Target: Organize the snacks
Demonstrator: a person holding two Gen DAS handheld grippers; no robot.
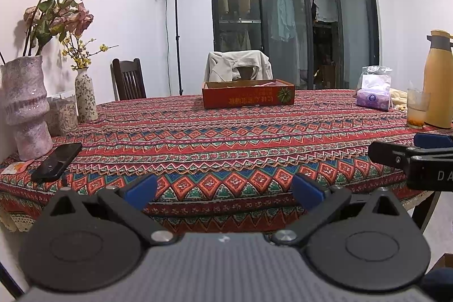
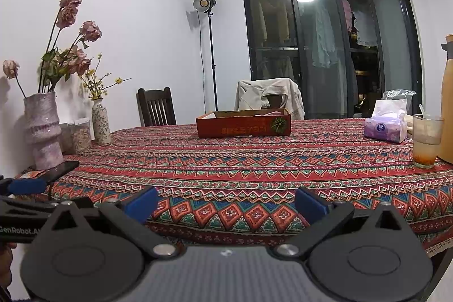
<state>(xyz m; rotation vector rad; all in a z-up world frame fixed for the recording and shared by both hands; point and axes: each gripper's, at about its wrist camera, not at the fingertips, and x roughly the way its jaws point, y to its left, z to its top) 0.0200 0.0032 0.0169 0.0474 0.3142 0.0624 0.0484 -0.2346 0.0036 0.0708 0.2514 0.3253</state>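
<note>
I hold my left tool (image 1: 223, 190) and my right tool (image 2: 226, 203) side by side at the near edge of the worktop (image 1: 226, 143), both level and pointing forward. Each tool has its blue pads spread wide with nothing between them; I think this is so that I can look over the worktop first and be ready to take something.

The landmark is the red box (image 1: 248, 96), well beyond both tools, near the far edge. Its top is open toward me, so I judge it is where snacks belong. I can see something pale inside it, but not clearly.

To the right of the box, apart from it, are a tissue pack (image 2: 385, 126), a glass (image 2: 426, 140) and a yellow jug (image 1: 440, 81). Far to its left are the phone (image 1: 56, 160) and vases (image 1: 27, 106).
</note>
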